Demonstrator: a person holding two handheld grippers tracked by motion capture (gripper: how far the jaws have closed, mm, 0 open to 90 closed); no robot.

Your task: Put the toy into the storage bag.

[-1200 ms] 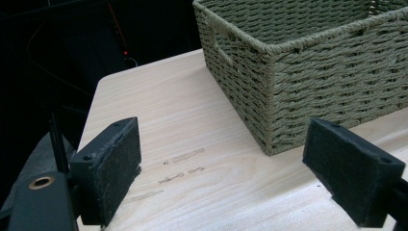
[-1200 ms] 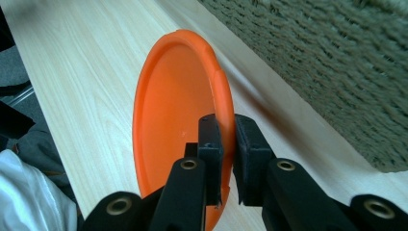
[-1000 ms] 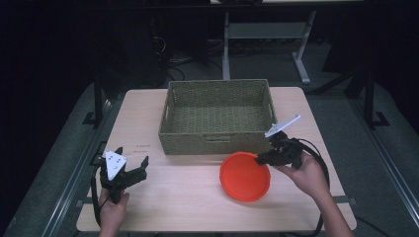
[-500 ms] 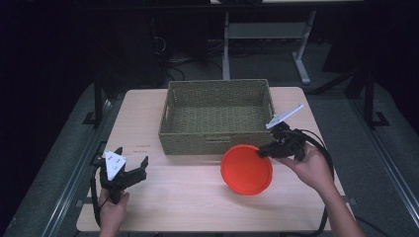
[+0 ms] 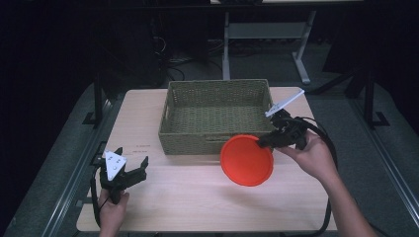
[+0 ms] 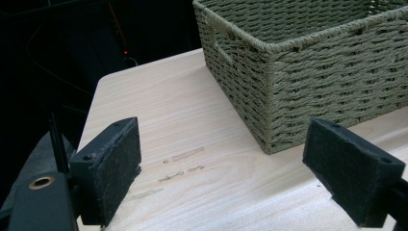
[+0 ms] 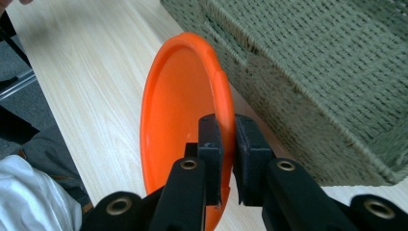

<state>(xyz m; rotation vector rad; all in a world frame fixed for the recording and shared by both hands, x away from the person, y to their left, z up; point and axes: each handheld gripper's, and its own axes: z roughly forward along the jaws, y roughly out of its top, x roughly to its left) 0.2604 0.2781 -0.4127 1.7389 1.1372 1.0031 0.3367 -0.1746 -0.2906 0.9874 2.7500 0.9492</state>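
An orange plate (image 5: 246, 160) hangs tilted above the table, just in front of the woven basket (image 5: 216, 116). My right gripper (image 5: 264, 142) is shut on the plate's right rim; in the right gripper view both pads clamp the orange rim (image 7: 223, 101) with the plate (image 7: 178, 115) stretching away beside the basket wall (image 7: 312, 77). My left gripper (image 5: 123, 175) rests near the table's front left corner, open, with nothing between its jaws. In the left gripper view its wide-set fingertips (image 6: 113, 171) frame bare wood and the basket's near corner (image 6: 269, 96).
The light wooden table (image 5: 163, 202) has open wood in front of the basket and at its left. Table edges drop off to a dark floor with metal rails at both sides. A desk frame (image 5: 262, 34) stands behind the table.
My right gripper has lifted the orange plate off the table and carried it up toward the basket's front right corner, tilting it more on edge. The left gripper has stayed put.
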